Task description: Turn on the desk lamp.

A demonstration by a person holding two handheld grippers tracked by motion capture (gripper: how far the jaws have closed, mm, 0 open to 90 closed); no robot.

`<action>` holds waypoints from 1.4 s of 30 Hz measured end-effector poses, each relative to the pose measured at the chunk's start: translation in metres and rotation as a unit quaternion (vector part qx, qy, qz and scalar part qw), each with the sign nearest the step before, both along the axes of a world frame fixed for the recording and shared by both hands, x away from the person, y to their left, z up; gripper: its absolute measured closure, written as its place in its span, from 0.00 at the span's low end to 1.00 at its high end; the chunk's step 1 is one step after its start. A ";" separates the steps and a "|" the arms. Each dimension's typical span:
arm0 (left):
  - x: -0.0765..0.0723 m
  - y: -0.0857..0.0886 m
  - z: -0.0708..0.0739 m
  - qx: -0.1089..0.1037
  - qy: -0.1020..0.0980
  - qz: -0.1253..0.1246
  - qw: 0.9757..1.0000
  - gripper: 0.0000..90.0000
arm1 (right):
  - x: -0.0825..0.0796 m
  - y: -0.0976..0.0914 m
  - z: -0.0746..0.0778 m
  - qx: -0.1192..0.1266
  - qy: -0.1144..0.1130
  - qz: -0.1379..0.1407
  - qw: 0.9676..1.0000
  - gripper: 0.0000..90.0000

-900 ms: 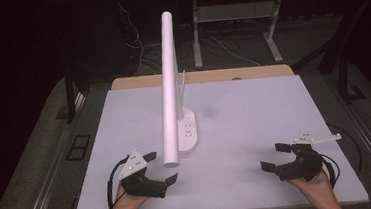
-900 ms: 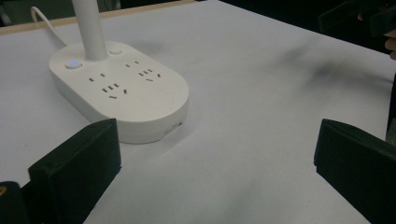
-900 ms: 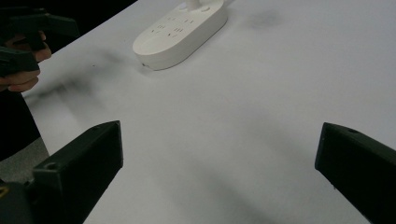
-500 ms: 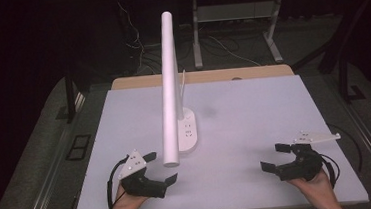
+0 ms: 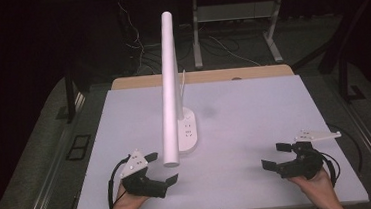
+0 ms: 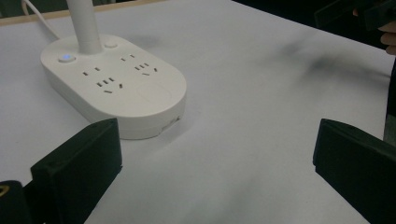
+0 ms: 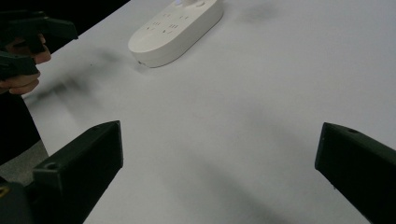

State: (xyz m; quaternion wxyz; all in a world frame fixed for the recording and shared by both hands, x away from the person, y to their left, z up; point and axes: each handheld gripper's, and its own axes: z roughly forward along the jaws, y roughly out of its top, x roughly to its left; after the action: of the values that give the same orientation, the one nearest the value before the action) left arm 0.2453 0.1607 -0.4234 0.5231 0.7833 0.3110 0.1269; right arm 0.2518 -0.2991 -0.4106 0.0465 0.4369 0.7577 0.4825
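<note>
A white desk lamp stands mid-table: its oval base (image 5: pixel 187 130) carries sockets and a lit button, and its long tube head (image 5: pixel 169 90) reaches toward the near edge. The base (image 6: pixel 114 84) lies just ahead of my left gripper (image 5: pixel 160 168), which rests near the front left, jaws wide apart with nothing between them. My right gripper (image 5: pixel 277 156) sits at the front right, also open and empty, well away from the base (image 7: pixel 175 30). In the left gripper view its own gripper (image 6: pixel 215 158) frames bare table; the right gripper (image 7: pixel 219 163) does the same in its view.
The white table (image 5: pixel 254 114) has a wooden strip along its far edge. A white cable (image 5: pixel 182 82) runs back from the lamp. Beyond the table stand desk legs and loose cables on a dark floor. The other hand's gripper (image 7: pixel 28 37) appears at left in the right gripper view.
</note>
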 end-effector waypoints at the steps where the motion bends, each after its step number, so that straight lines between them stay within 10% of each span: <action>1: 0.000 0.000 0.000 0.000 0.000 0.001 1.000 0.00 | 0.000 0.000 0.000 -0.002 0.001 0.001 1.000 0.00; 42: 0.000 0.002 0.000 0.000 -0.001 0.009 1.000 0.00 | 0.029 0.020 0.033 -0.028 -0.014 0.035 0.999 0.00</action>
State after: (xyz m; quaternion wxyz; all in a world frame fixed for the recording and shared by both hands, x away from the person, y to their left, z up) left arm 0.2449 0.1626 -0.4233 0.5222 0.7805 0.3171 0.1327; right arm 0.2811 -0.2794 -0.3772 0.0530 0.4019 0.7849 0.4686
